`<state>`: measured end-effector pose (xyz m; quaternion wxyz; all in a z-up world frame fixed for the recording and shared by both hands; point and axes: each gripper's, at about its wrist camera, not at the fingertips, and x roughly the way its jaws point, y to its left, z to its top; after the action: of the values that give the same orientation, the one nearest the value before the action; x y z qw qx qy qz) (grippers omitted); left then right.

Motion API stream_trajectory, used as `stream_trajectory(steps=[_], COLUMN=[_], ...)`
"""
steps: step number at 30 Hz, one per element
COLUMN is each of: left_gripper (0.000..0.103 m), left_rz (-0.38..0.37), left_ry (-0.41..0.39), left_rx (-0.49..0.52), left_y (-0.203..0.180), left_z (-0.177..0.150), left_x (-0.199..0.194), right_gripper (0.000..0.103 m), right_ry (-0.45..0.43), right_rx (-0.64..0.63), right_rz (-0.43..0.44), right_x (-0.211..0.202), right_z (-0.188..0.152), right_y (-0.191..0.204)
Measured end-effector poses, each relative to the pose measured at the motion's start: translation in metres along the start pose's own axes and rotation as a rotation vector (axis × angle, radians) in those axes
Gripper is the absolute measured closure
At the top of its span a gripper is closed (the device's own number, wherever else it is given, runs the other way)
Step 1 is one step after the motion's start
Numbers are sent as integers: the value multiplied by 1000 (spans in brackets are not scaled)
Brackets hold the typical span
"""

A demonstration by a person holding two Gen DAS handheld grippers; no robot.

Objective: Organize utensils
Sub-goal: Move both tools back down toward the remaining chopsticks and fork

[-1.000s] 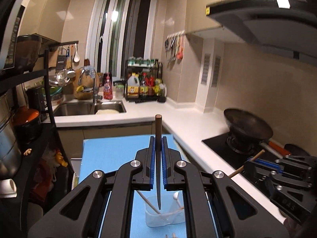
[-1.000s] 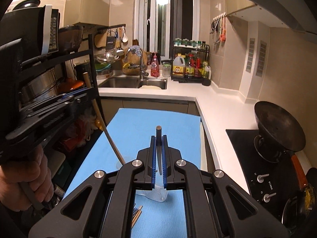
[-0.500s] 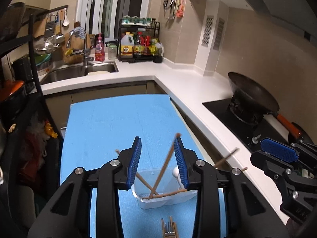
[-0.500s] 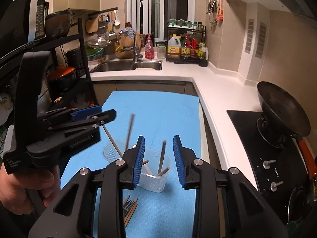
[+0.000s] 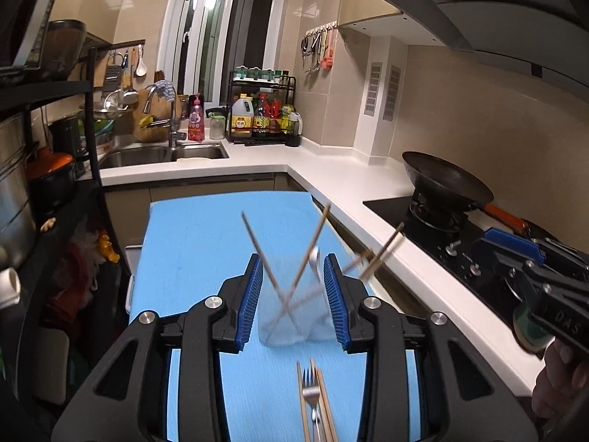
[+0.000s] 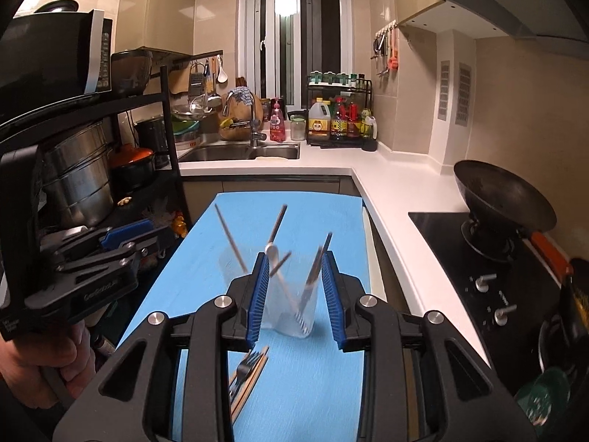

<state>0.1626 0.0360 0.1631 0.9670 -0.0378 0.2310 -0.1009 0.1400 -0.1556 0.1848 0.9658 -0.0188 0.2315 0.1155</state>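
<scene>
Cutlery lies nearest: a fork (image 5: 311, 399) rests on a pair of wooden chopsticks (image 5: 325, 401) on the blue mat (image 5: 191, 243) covering the desk. Just beyond, the left claw (image 5: 293, 294) stands wide open with nothing held, its blue pads either side of a clear plastic cup (image 5: 291, 322). The right claw (image 6: 294, 287) is likewise spread and empty around a second clear cup (image 6: 294, 313), which is next to the first. Chopsticks and a white spoon (image 6: 271, 249) lean at angles in the cups, blurred. Farther right, a black wok (image 6: 504, 199) sits on the stove. Farthest back, a sink (image 5: 162, 154) is set into the white counter.
</scene>
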Motion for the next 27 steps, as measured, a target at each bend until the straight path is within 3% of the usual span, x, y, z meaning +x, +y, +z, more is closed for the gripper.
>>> stream_trajectory(steps=[2,6,8,10,16,19,27], left_gripper=[69,78,87,88,88,88,88], left_rz=[2,47,56,74,173,159,157], left_ry=[0,-6,16,40,56,117,132], left_rx=[8,19,-13,-55,-149,-195,-206], left_y=[-1,0,5,12,28,36,40], left_z=[-27,-75,-98,-119,-171,-184,-187], left_x=[-11,-26,-30,-34,-48,-38,-27], right_gripper=[72,74,86,90,88,88,79], right_ry=[11,50,71,93,193,234,303], right_rx=[22,56,78,102,122,79,85], right_rz=[1,11,20,26,72,93,112], right_x=[-4,-5,-3,2,25,35,58], right_z=[-25,-76,-103,-132,-216,-230,-238], right_y=[2,7,11,17,48,62,71])
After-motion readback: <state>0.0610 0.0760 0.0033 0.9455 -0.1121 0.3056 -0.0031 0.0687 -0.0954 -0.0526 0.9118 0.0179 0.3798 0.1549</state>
